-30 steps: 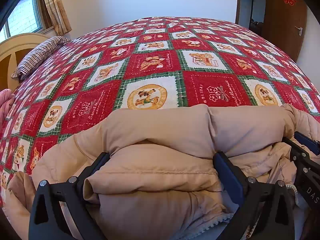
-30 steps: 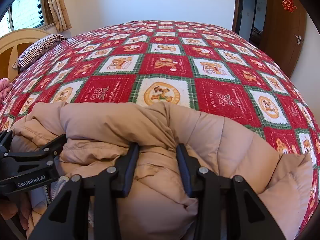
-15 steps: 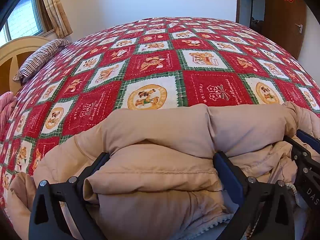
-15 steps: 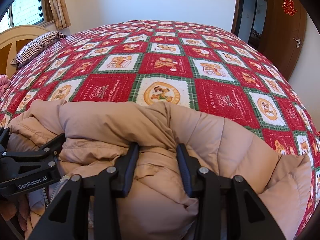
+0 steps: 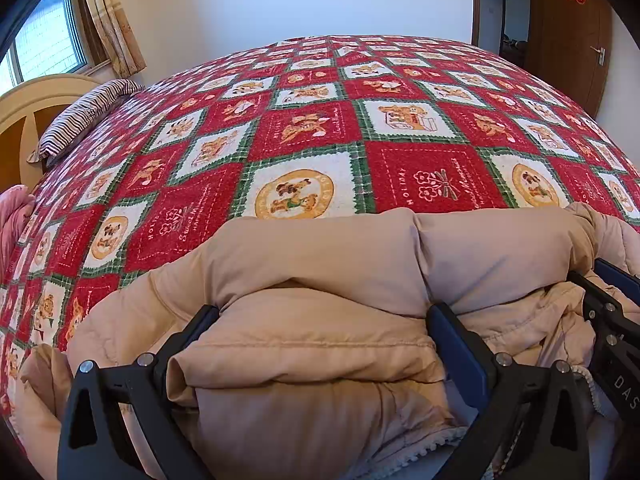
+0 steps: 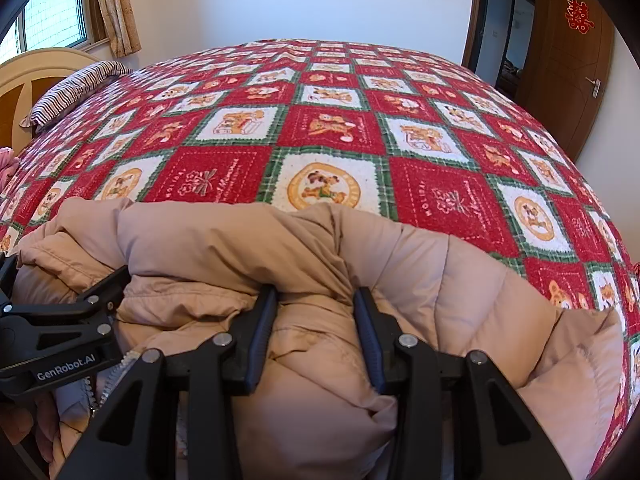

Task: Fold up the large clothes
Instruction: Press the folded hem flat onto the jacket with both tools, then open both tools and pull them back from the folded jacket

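Red-and-white bear-patterned patchwork bedspread (image 5: 312,128), near edge: one beige quilted down jacket (image 5: 320,264), bunched, left gripper (image 5: 320,316) and right gripper (image 6: 316,300) each clamped on a puffy fold, seemingly poised for folding.

Bed (image 5: 400,92) is covered by a red-green bear-print quilt; a beige puffer coat (image 5: 320,264) and striped pillow (image 5: 84,116) are laid on it.

- A beige quilted puffer coat (image 5: 320,264) lies bunched in thick folds at the near edge of the bed.
- Its puffy outer shell faces up, stitched into padded panels.
- A pale zipper edge (image 6: 116,372) shows low down.
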`<state>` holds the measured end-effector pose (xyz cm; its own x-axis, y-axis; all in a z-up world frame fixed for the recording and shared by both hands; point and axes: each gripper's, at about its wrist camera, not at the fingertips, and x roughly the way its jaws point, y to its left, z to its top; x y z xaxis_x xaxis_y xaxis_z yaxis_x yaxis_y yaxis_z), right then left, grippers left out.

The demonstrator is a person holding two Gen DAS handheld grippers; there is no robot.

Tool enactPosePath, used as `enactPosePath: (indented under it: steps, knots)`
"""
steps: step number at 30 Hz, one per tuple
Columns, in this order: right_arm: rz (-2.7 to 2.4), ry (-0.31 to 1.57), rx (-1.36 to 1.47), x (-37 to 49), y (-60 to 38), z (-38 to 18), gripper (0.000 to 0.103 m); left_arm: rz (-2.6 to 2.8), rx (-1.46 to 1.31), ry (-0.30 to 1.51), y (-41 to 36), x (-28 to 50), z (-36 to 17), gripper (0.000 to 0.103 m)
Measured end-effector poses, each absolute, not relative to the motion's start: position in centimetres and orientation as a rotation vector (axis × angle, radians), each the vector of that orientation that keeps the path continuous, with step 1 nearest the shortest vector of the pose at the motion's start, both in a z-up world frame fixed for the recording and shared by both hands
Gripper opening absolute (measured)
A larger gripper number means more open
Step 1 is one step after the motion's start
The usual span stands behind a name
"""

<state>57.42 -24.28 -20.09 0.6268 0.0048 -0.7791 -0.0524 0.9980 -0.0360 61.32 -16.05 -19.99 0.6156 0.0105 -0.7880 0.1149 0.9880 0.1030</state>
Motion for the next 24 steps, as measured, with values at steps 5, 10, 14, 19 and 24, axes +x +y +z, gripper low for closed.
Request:
enactPosePath:
  steps: [5, 10, 14, 19, 24]
  knots:
    - [0.031, 0.895, -0.059, 57.4, -24.2, -20.1, 0.043, -0.054, 0.161, 0.909, -16.1, 61.2, -19.9, 0.102]
    - [0.019, 0.902, -0.086, 57.5, -23.9, -20.2, 0.044, -0.039, 0.194, 0.909, -16.8, 61.4, -19.9, 0.103]
    - [0.023, 0.924, -0.116, 57.8, -23.7, -19.6, 0.047, -0.066, 0.202, 0.959, -16.2, 62.1, -17.9, 0.102]
    - [0.071, 0.873, -0.053, 54.0, -26.2, -15.6, 0.080, -0.095, 0.168, 0.827, -12.9, 57.1, -11.6, 0.102]
    - [0.095, 0.886, -0.019, 47.0, -28.6, -14.9, 0.080, -0.134, 0.168, 0.834, -8.4, 49.1, -11.2, 0.102]
